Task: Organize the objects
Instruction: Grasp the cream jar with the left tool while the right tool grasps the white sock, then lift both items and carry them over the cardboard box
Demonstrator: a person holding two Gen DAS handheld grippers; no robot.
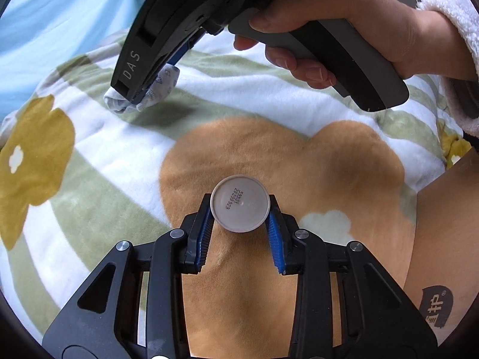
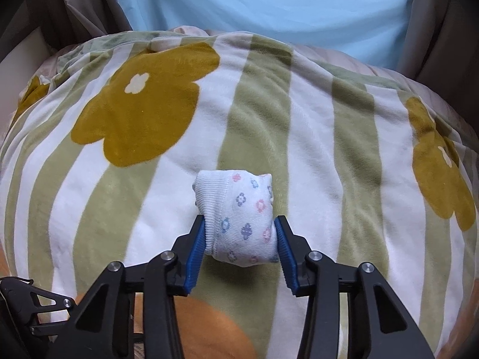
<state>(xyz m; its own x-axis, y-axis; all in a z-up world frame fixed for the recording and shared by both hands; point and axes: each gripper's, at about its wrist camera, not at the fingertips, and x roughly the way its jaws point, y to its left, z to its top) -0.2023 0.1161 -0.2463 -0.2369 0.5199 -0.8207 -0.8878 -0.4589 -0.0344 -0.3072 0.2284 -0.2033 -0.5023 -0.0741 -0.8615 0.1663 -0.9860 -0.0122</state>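
Note:
My left gripper (image 1: 240,212) is shut on a small round grey container (image 1: 239,203); its flat end, printed with a date code, faces the camera above an orange patch of the blanket. My right gripper (image 2: 240,233) is shut on a rolled white sock (image 2: 239,218) with small coloured flower prints, held just over the striped blanket. In the left wrist view the right gripper (image 1: 134,98) shows at upper left, gripping the sock (image 1: 158,89), with the person's hand (image 1: 329,30) on its handle.
A fleece blanket (image 2: 257,113) with green and white stripes and mustard flowers covers a bed. A light blue sheet (image 2: 269,6) lies behind it. A brown cardboard box (image 1: 443,254) with a dark printed logo stands at the right.

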